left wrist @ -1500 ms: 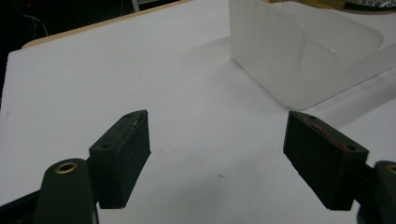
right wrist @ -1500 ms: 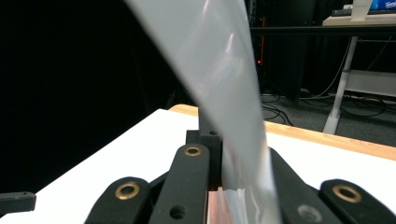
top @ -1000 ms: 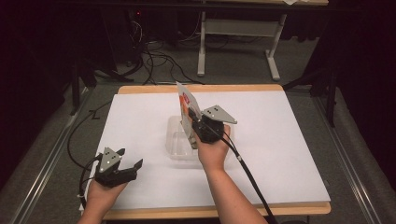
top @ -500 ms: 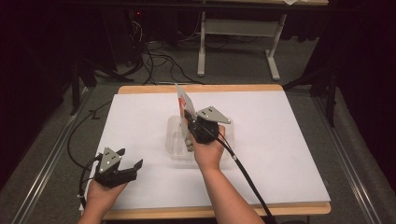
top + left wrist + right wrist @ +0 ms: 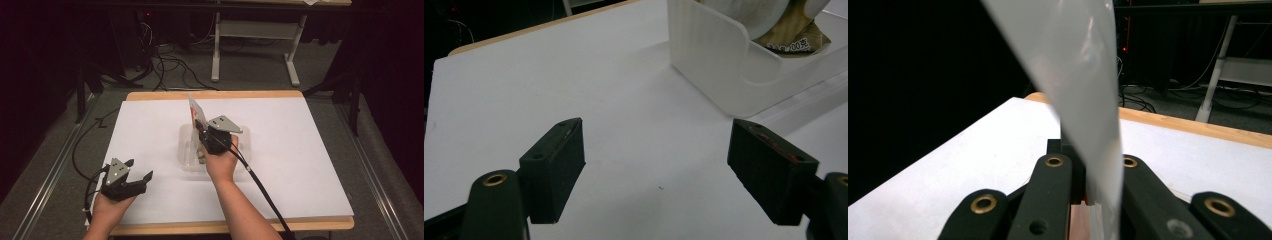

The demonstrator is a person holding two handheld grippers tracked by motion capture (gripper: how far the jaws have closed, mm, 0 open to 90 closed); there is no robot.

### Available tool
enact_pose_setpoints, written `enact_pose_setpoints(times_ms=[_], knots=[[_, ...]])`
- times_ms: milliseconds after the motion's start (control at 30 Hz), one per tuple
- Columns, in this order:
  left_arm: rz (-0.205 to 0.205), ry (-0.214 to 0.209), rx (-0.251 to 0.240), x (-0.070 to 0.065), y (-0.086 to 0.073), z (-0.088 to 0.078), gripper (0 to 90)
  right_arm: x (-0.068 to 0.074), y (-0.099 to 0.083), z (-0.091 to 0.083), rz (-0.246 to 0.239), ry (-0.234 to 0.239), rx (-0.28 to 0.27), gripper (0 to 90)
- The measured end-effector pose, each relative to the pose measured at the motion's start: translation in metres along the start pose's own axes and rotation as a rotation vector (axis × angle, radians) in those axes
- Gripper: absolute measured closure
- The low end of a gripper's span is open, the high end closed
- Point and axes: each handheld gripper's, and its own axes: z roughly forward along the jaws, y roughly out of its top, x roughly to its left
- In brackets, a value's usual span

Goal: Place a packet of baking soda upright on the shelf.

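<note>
Right gripper (image 5: 199, 125) sits above clear plastic box (image 5: 186, 150) in middle of white table (image 5: 310, 165). Its jaws are pressed together on flat packet (image 5: 196, 109). Packet stands up tall, tilted, white with bit of red, sticking up over back edge of box. In right gripper view, packet (image 5: 1083, 85) rises from between closed jaws.

Left gripper (image 5: 141, 176) rests near front left corner of table, well apart from box. Its jaws stand wide apart, nothing between them. In left gripper view, box (image 5: 719, 65) holds brown packet (image 5: 796, 37) and something white.
</note>
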Motion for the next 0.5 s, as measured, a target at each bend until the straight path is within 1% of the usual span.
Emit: enact_pose_setpoints(times_ms=[333,500], knots=[[-0.004,0.001,0.001,0.001,0.0,0.0,23.2,0.002,-0.006,0.004,-0.01,0.008,0.006,90.0],[-0.004,0.003,0.0,0.001,0.0,-0.001,23.2,0.002,-0.012,0.005,-0.015,0.003,0.021,90.0]])
